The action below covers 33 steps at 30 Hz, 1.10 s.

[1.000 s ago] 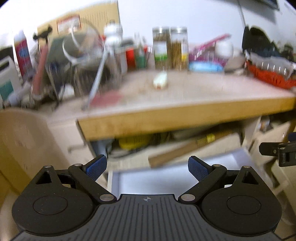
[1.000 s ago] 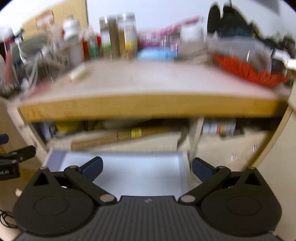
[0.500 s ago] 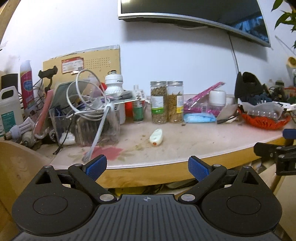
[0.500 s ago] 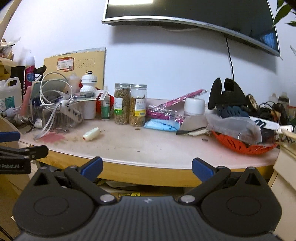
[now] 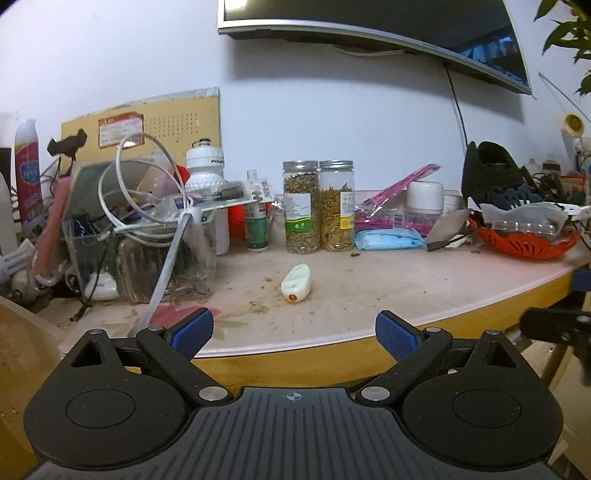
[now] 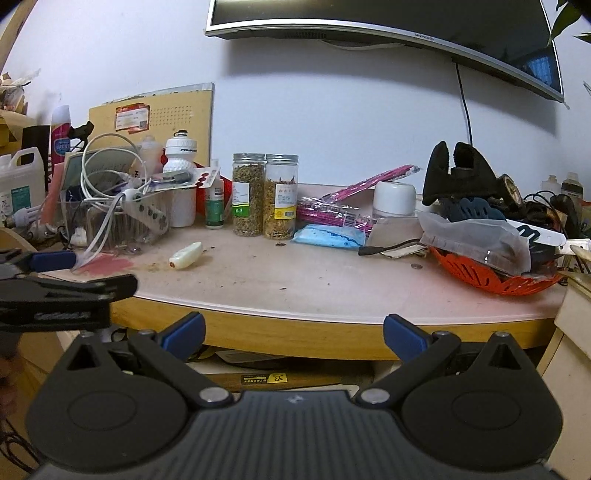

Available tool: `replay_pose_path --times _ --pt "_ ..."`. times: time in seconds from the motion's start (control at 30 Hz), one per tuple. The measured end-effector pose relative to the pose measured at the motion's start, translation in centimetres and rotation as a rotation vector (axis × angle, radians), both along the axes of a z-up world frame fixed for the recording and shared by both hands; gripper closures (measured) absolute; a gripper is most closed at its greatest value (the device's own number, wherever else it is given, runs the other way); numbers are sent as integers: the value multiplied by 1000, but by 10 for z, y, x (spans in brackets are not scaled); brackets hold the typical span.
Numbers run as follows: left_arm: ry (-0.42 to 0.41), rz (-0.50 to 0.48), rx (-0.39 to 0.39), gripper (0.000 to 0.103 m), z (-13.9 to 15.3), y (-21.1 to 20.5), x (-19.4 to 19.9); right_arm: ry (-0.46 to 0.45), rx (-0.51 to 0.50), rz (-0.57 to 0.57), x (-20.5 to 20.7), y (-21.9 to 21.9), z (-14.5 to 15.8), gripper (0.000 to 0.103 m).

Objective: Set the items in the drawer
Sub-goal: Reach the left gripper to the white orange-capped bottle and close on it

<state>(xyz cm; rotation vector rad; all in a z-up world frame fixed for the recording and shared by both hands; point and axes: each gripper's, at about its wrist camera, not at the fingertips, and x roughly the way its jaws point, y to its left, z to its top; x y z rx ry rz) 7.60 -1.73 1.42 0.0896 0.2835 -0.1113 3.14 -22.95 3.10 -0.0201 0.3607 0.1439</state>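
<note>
Since a second ago both views have risen from the open drawer below to the surface point(image 5: 406, 288) top. The left gripper point(image 5: 294, 329) and right gripper point(image 6: 294, 332) both have fingers spread wide, holding nothing. One small white tube point(image 5: 295, 283) lies alone toward the front edge. Behind it stand two jars point(image 5: 318, 206). A cable-filled clear bin point(image 5: 147, 251) crowds the left edge; one orange basket point(image 6: 491, 273) sits at the right edge.

Even, cool indoor light — sharp at centre, fisheye bending at the edges, soft shadow under the monitor point(image 5: 369, 22).
</note>
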Motion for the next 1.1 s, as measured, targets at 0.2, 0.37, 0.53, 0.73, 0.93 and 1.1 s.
replay_pose_path --times 0.2,0.37,0.53,0.73,0.93,1.1 --pt "11 -9 -4 6 -7 -2 23 13 4 10 1 2 -3 0" --pt "14 -13 -6 6 -14 -3 44 18 9 17 1 3 -6 0" --pt "11 -9 -2 6 -21 -2 64 27 12 22 0 4 -9 0" --pt "3 -33 1 6 -27 -1 83 39 16 29 -2 5 -13 0" --pt "0 -54 9 6 -33 -3 95 49 19 31 7 8 -11 0" --pt "-6 -56 -10 7 -35 0 104 65 36 27 12 7 -11 0"
